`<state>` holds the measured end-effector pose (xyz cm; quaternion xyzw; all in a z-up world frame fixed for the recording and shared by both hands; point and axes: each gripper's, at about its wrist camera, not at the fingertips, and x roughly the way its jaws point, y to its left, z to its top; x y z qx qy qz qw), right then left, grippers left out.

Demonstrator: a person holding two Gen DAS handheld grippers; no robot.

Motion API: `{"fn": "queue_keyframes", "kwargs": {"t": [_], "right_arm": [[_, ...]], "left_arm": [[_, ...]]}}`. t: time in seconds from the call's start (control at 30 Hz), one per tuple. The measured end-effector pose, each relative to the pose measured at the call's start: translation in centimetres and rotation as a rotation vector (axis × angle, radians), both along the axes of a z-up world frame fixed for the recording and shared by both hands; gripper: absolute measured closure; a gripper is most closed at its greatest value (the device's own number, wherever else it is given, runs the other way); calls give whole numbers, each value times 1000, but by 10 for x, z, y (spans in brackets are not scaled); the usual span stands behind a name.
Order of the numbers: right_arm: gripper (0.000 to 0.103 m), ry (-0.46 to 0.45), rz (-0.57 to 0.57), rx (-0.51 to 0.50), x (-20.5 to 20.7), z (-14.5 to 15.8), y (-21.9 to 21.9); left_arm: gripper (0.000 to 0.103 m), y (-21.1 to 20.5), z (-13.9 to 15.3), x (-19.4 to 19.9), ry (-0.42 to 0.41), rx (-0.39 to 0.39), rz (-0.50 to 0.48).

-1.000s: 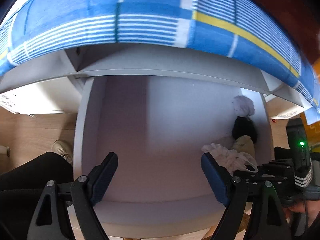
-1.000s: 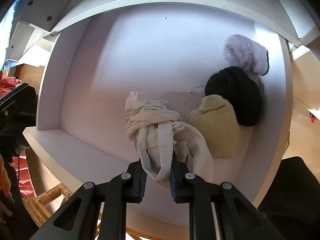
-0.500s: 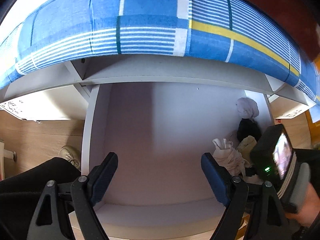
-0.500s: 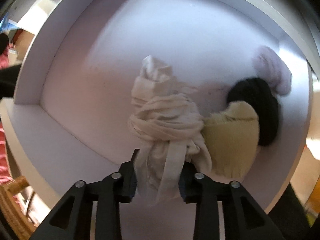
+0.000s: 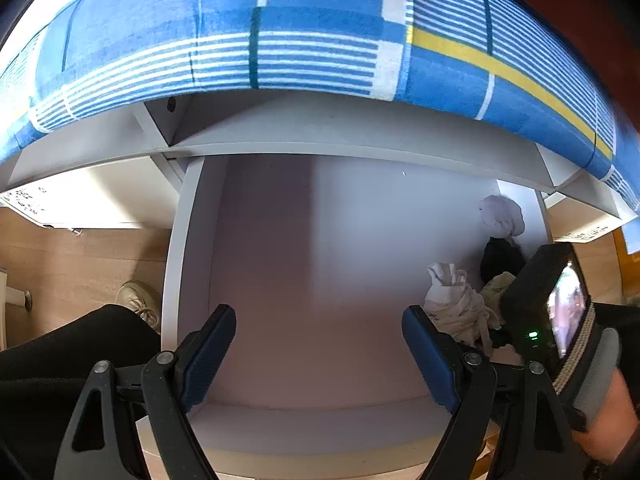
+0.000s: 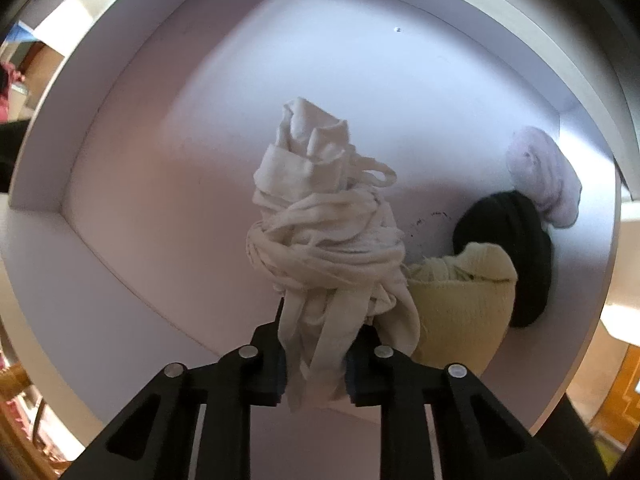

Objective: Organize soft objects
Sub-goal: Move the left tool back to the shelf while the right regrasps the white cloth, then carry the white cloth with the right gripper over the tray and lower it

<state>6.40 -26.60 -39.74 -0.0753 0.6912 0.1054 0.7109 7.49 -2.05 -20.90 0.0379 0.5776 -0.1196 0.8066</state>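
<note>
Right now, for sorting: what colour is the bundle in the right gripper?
Cream bundle, clearest in the right wrist view.

Matt white drawer (image 6: pixel 120 184), cloth bundle (image 6: pixel 328 240)

A drawer (image 5: pixel 320 412) is standing pulled out from under a bed, the bedcover (image 5: pixel 280 40) hanging over its far edge. 4 soft things are sitting in the drawer's right part. A tied cloth bundle (image 6: pixel 324 236) is lying nearest the middle, with a knitted roll (image 6: pixel 460 304) touching its right side. Just beyond that roll a dark roll (image 6: pixel 508 256) is lying against the right wall, and a pale roll (image 6: pixel 544 176) is sitting farthest, in the far right corner. The drawer's left part is lying bare.
</note>
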Motion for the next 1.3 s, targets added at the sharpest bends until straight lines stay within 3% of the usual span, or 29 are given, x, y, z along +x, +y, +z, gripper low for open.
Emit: {"fn": "queue_keyframes", "kwargs": {"t": [0.87, 1.3], "right_arm": [[87, -16, -234, 273, -52, 87, -122], [87, -163, -269, 420, -77, 234, -155]], "left_arm": [[17, 8, -14, 4, 79, -1, 41], [17, 8, -19, 4, 110, -5, 58]]}}
